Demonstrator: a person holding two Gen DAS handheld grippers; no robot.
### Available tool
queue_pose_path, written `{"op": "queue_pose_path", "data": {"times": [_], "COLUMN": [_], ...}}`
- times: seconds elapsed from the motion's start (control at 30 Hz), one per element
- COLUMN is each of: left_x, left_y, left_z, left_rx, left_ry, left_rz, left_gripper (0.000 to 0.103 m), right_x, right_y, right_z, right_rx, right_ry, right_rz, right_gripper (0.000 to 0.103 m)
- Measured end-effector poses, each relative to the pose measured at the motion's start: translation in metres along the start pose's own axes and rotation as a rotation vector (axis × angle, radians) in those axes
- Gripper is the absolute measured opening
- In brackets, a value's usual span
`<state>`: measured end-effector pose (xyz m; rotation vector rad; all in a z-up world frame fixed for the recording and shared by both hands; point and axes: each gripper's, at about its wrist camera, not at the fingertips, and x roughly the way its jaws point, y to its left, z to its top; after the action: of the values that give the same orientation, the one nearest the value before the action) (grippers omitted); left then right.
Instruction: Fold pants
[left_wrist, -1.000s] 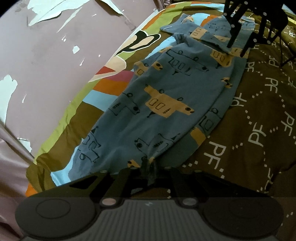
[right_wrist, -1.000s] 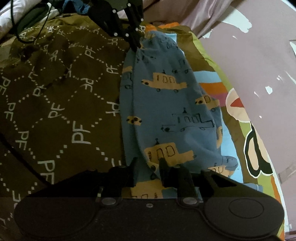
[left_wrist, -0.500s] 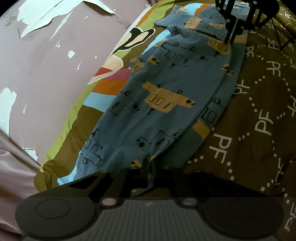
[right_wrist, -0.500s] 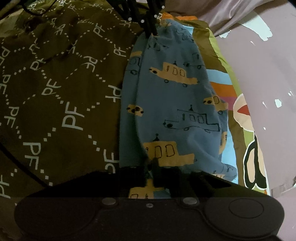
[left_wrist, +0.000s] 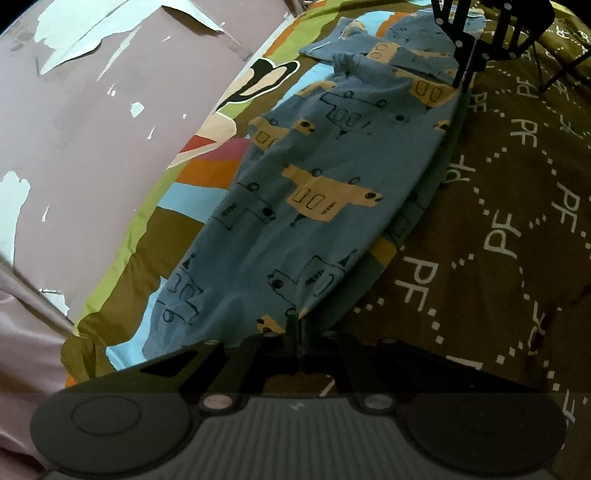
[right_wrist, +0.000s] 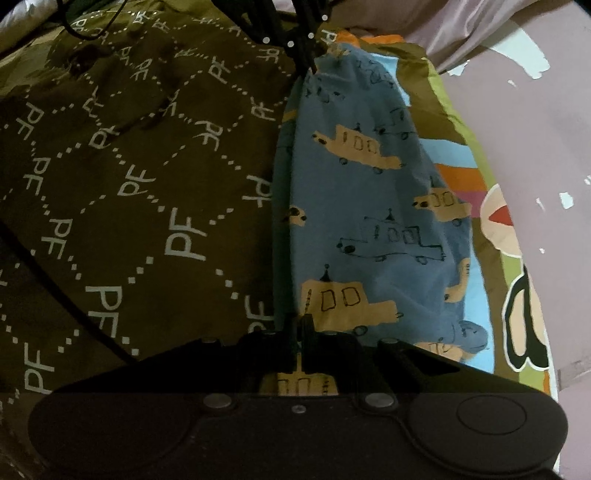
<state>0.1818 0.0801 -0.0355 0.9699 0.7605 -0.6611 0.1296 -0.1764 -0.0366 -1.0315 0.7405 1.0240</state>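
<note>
Blue pants (left_wrist: 325, 192) printed with tan buses lie stretched lengthwise on a bed, one half laid over the other, along the seam where a brown quilt (left_wrist: 517, 221) lettered "PF" meets a striped, cartoon-printed sheet (left_wrist: 207, 173). In the left wrist view the garment runs from 6 o'clock up to 1 o'clock; in the right wrist view it runs from 6 o'clock to 12 o'clock (right_wrist: 369, 206).

The left gripper (left_wrist: 295, 325) is pressed together on the near edge of the cloth at 6 o'clock, a small peak of fabric pinched between its fingers. The right gripper (right_wrist: 300, 325) is likewise clamped on the fabric at the opposite end, where the cloth rises into its fingers; from the left wrist view it appears at 1 o'clock (left_wrist: 466, 79), gripping the far edge.

A pink wall (left_wrist: 110, 129) with peeling paint borders the bed at 10 o'clock in the left wrist view.
</note>
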Motion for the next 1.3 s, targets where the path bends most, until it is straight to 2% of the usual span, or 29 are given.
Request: {"op": "queue_pose_path", "data": {"times": [0.2,0.37,0.47,0.5,0.57,0.6,0.63,0.7,0.77,0.83,0.87,0.9,0.93,1.13,1.3], "left_x": [0.008,0.019,0.017,0.014,0.006,0.001,-0.003,-0.011,-0.016,-0.018,-0.017,-0.016,-0.014,0.010,0.038], "left_y": [-0.001,-0.002,0.003,0.006,0.010,0.013,0.016,0.025,0.033,0.040,0.040,0.040,0.039,0.015,-0.017], "left_z": [0.000,0.001,0.004,0.004,0.004,0.004,0.005,0.010,0.019,0.034,0.044,0.053,0.065,0.150,0.190], "left_rx": [0.006,-0.029,-0.055,-0.071,-0.104,-0.132,-0.166,-0.268,-0.370,-0.449,-0.471,-0.485,-0.495,-0.506,-0.567], "left_ry": [0.022,0.053,0.063,0.056,0.040,0.026,0.011,-0.018,-0.039,-0.076,-0.096,-0.115,-0.134,-0.192,-0.298], "left_rz": [-0.018,-0.037,-0.059,-0.070,-0.087,-0.085,-0.086,-0.105,-0.115,-0.152,-0.172,-0.192,-0.221,-0.417,-0.541], "left_gripper": [0.000,0.001,0.004,0.012,0.032,0.045,0.051,0.054,0.065,0.086,0.090,0.096,0.100,0.103,0.103], "right_x": [0.010,0.015,0.011,0.006,-0.005,-0.011,-0.019,-0.034,-0.049,-0.063,-0.069,-0.074,-0.078,-0.080,-0.083], "right_y": [-0.001,-0.003,-0.008,-0.011,-0.017,-0.020,-0.025,-0.034,-0.043,-0.050,-0.053,-0.057,-0.058,-0.085,-0.105], "right_z": [-0.001,0.000,-0.002,-0.004,-0.010,-0.014,-0.019,-0.030,-0.043,-0.056,-0.063,-0.070,-0.076,-0.118,-0.149], "right_rx": [-0.004,0.031,0.078,0.103,0.160,0.190,0.226,0.308,0.390,0.466,0.510,0.561,0.608,0.886,1.022], "right_ry": [0.017,0.028,0.023,0.017,0.016,0.017,0.019,0.033,0.041,0.032,0.022,0.013,0.006,-0.009,-0.028], "right_rz": [0.009,0.008,0.016,0.017,-0.006,-0.018,-0.033,-0.072,-0.115,-0.161,-0.186,-0.211,-0.233,-0.259,-0.260], "right_gripper": [0.000,0.002,0.012,0.020,0.024,0.031,0.039,0.050,0.062,0.085,0.090,0.100,0.102,0.102,0.102]}}
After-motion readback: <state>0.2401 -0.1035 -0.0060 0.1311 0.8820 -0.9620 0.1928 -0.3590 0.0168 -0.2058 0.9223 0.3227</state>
